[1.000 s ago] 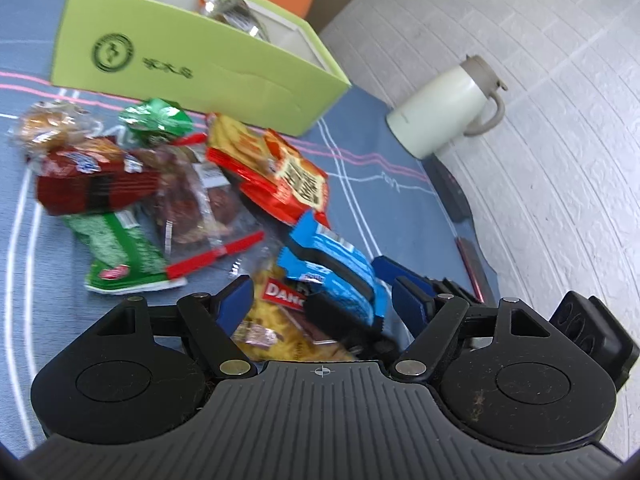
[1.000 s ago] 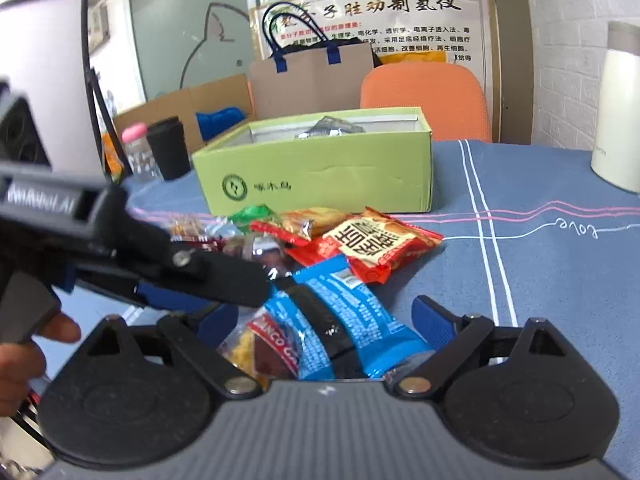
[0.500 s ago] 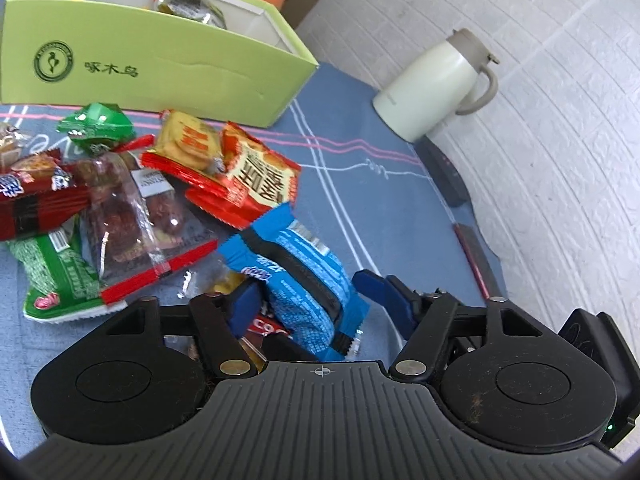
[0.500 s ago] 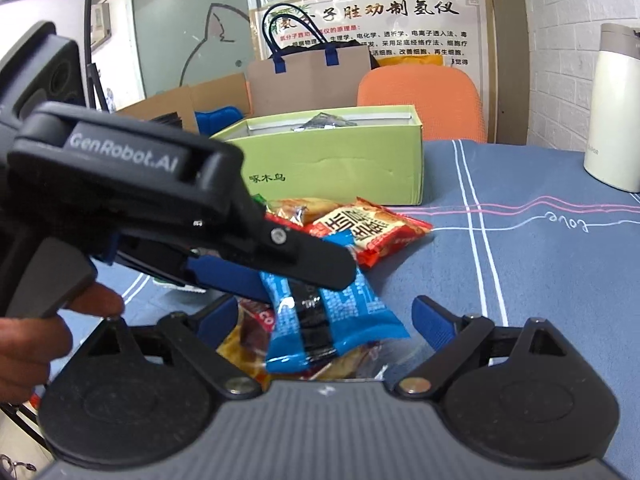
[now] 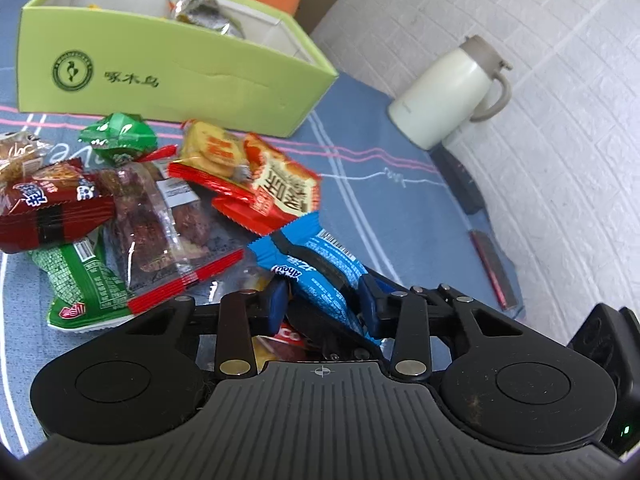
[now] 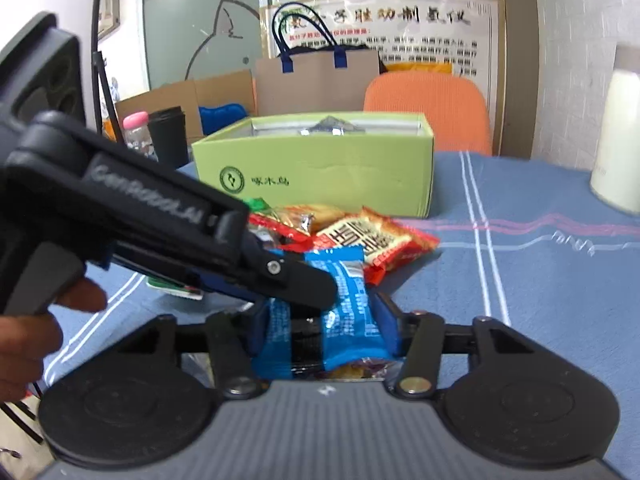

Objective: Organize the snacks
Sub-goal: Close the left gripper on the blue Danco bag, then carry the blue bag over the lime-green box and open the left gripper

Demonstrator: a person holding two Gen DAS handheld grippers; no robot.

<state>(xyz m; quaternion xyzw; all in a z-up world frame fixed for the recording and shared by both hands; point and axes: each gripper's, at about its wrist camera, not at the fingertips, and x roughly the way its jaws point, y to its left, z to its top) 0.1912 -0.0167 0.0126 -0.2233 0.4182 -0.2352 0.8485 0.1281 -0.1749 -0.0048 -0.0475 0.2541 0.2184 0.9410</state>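
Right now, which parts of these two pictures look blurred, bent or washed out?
Left wrist view: the green box edges bow from the fisheye, corners go black. Right wrist view: the left hand-held gripper up close is soft, the white jug washed out.

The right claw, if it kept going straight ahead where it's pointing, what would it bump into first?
The right claw is shut on the blue snack packet. Straight ahead, it would probably first meet the red and orange snack packet, then the green box; depth is hard to judge.

We list: snack packets [image 5: 168, 216] heaped on the table [image 5: 380, 216] before the box [image 5: 172, 76]; one wrapper [image 5: 200, 10] in the box; jug [image 5: 448, 92] right of it; chair [image 6: 428, 108] behind.
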